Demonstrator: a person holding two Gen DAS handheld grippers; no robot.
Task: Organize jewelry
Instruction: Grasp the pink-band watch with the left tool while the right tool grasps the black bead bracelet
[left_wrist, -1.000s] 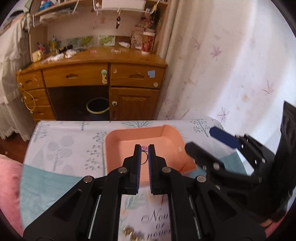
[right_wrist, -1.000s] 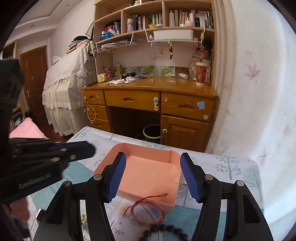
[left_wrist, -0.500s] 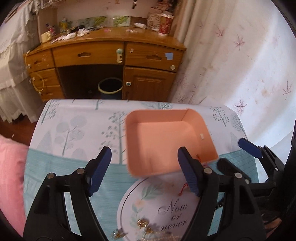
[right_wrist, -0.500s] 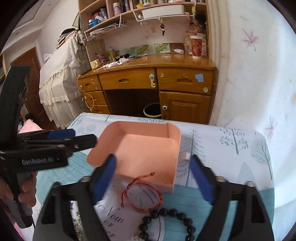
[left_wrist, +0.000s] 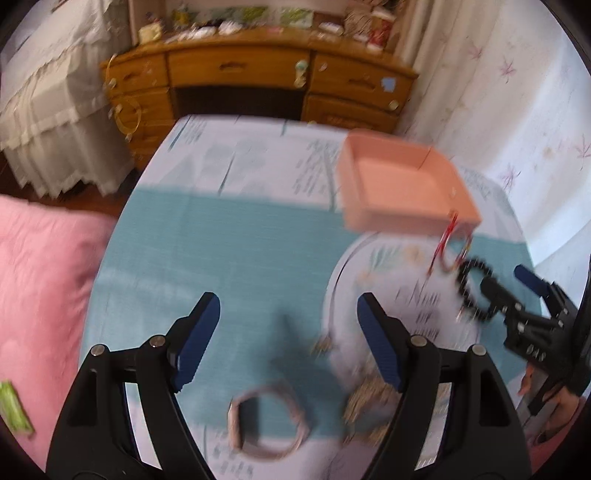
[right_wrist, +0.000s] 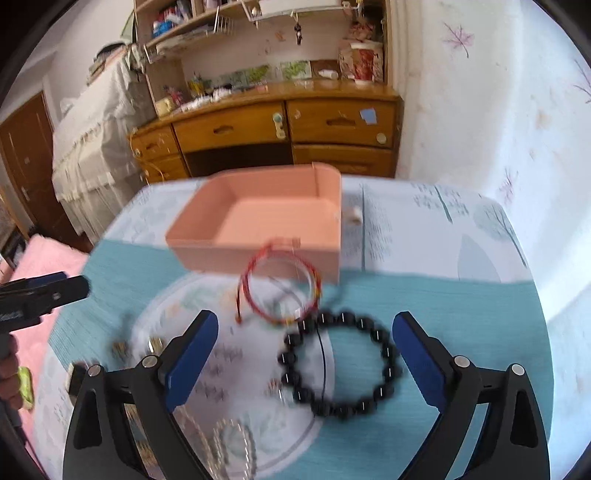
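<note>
Pink tray (right_wrist: 258, 218) at desk's far edge: empty; red cord bracelet (right_wrist: 280, 288), black bead bracelet (right_wrist: 340, 369) unsorted; my right claw (right_wrist: 303, 354) opening, left claw (left_wrist: 288, 332) released, both empty.

The tray (right_wrist: 258, 218) sits toward the far side of the surface (right_wrist: 461, 306); the cord bracelet (right_wrist: 280, 288) lies just before the tray's near wall, leaning on it; the bead bracelet (right_wrist: 340, 365) lies nearer the camera, beside the cord bracelet to its right; chain jewellery (right_wrist: 229, 443) lies nearer and to the left; in the left wrist view a ring-shaped band (left_wrist: 267, 424) lies well left of the bead bracelet; a desk (right_wrist: 280, 125) stands behind the surface; bedding (left_wrist: 40, 288) lies to its left.
</note>
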